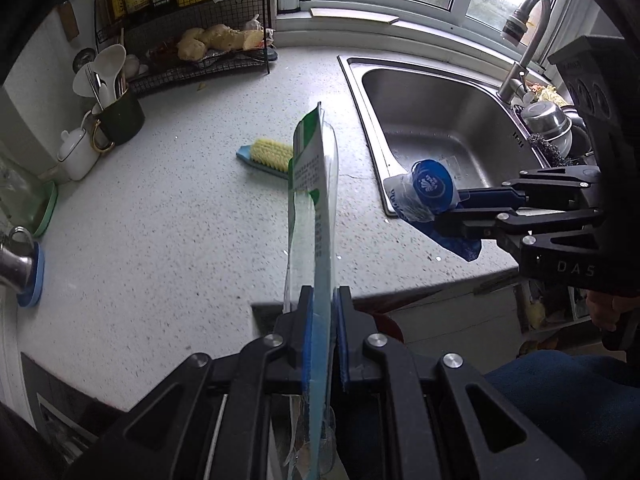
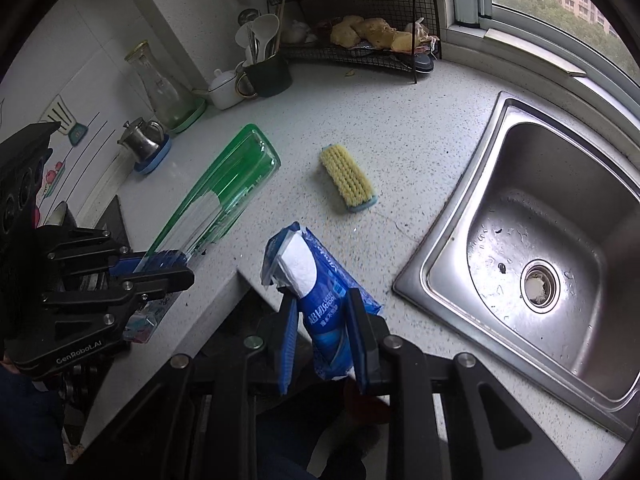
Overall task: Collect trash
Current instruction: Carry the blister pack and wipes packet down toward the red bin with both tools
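My left gripper (image 1: 320,312) is shut on a clear plastic package with green print (image 1: 312,184), held above the speckled counter; the package also shows in the right wrist view (image 2: 224,188) with the left gripper (image 2: 176,268) at its end. My right gripper (image 2: 322,332) is shut on a blue tissue wrapper with white paper inside (image 2: 316,280). In the left wrist view the right gripper (image 1: 448,208) holds the wrapper (image 1: 424,192) over the sink's near corner.
A yellow scrub brush (image 2: 348,180) lies on the counter (image 2: 400,128). A steel sink (image 2: 540,240) is to the right with a faucet (image 1: 520,40). A wire rack (image 2: 360,40), utensil cup (image 2: 264,72), glass carafe (image 2: 160,88) and small kettle (image 2: 144,140) line the back wall.
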`<state>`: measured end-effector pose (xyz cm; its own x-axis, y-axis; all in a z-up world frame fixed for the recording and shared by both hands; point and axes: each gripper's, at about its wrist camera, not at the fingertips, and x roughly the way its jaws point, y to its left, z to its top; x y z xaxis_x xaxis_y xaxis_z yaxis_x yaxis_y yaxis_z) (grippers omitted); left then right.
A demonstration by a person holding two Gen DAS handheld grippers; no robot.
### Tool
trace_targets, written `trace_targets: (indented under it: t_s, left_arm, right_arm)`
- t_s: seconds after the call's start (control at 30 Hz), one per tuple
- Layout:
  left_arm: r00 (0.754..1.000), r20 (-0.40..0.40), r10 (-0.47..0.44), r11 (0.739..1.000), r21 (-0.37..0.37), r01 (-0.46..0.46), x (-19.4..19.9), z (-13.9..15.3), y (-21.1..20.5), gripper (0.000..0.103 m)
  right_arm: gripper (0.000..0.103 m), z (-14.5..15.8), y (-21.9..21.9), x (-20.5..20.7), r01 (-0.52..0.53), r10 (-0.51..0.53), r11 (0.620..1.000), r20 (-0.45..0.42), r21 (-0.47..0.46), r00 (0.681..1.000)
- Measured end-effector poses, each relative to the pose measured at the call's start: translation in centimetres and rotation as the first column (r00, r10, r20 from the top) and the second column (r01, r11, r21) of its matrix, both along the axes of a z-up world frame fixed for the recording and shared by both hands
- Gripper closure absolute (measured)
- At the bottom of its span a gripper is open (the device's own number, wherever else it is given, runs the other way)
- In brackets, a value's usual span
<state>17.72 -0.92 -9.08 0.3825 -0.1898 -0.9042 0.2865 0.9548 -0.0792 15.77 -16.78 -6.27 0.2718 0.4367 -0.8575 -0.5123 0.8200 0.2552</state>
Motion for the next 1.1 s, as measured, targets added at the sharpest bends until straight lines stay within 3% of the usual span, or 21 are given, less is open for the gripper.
trace_targets:
  t_s: [0.27,0.57,0.8,1.1]
  left_arm:
    - [1.0,-0.02,0.004,1.0,0.005,-0.004,-6.6,-0.8,-3.4,0.094]
    - [0.994,-0.106,0.011,1.0,-0.014,-0.012,-11.9,-3.7,-5.7,0.094]
    - [0.978,-0.209,-0.017,0.999,-0.039,0.009,-13.0,-8.1,-6.9,0.094]
    - [0.944,-0.33,-0.028,0.998,-0.058,0.01,-12.1,-15.9,-8.5,0.094]
  right_arm:
    - [0.081,-1.1,-2.5,-5.5,-0.025,0.026,1.0,-0.02,0.002,0.999]
    - [0.081,-3.5,-3.3,-9.8,-0.027,0.026,1.0,-0.086,-0.009,0.996]
    - [0.081,-6.8,-3.9,-11.0,0.001,-0.01,0.998,-0.15,-0.059,0.989]
    - [0.081,-13.7,-5.0,-11.1,0.043,-0.071,0.992,-0.248,-0.115,0.966]
